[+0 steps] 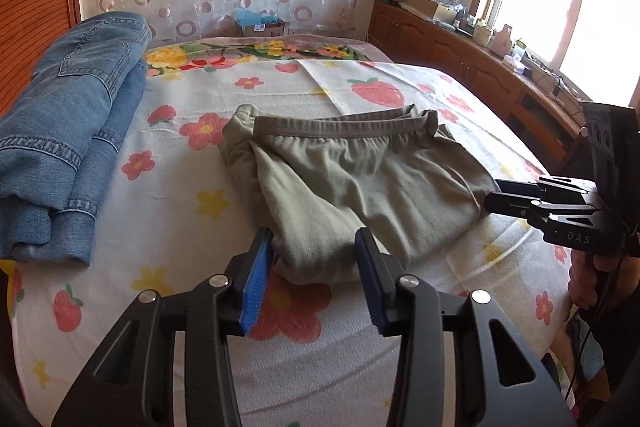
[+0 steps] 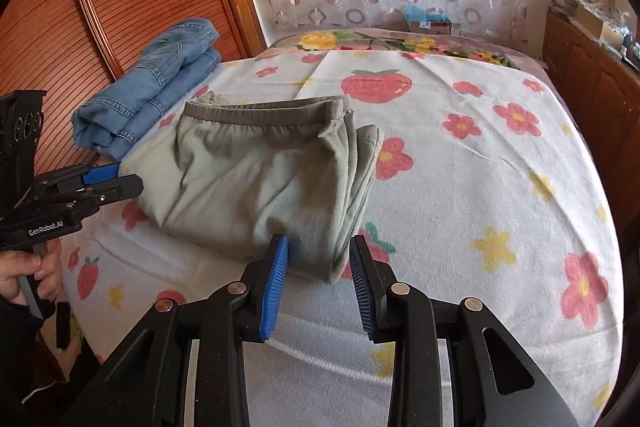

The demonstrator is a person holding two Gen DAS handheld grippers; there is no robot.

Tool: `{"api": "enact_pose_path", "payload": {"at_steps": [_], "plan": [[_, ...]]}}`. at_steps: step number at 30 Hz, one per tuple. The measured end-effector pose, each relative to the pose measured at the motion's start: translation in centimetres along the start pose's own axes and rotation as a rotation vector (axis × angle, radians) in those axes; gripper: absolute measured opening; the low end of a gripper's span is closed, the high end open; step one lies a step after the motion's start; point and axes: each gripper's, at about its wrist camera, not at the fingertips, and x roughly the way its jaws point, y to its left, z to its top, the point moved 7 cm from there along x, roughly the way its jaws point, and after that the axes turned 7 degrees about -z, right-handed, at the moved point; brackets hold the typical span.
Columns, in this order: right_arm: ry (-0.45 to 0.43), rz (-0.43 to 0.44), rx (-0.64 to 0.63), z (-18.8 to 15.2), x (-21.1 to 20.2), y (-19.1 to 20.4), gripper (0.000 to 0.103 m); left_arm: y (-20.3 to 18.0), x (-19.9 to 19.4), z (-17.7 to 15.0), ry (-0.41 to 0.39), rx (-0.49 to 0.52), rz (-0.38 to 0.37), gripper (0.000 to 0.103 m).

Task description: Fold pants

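Olive-green pants [image 1: 360, 179] [image 2: 256, 179] lie folded flat on the flowered bed sheet [image 1: 176, 223] [image 2: 480, 179], waistband at the far side. My left gripper [image 1: 314, 239] stands open over the near left edge of the fold, with cloth lying between its blue pads. In the right wrist view the left gripper [image 2: 128, 177] shows at that same edge. My right gripper [image 2: 319, 243] is open around the near right corner of the fold, a sliver of sheet showing beside one pad. Its black fingertips [image 1: 490, 197] reach the pants' right edge in the left wrist view.
Folded blue jeans [image 1: 72, 131] [image 2: 156, 95] lie on the bed's left side, beside a wooden slatted panel [image 2: 100, 7]. A low wooden cabinet [image 1: 460, 63] with clutter runs under the window on the right. A hand [image 2: 24, 271] holds each gripper handle.
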Motion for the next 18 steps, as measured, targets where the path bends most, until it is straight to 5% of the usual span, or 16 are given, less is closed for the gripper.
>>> {"api": "enact_pose_path", "payload": {"at_steps": [4,18], "plan": [[0.009,0.034,-0.002,0.1,0.4,0.3,0.007,0.0,-0.2,0.6,-0.017,0.006,0.002,0.018],[-0.088,0.022,-0.027,-1.0,-4.8,-0.2,0.005,-3.2,-6.0,2.4,-0.105,0.038,-0.084,0.011]]}}
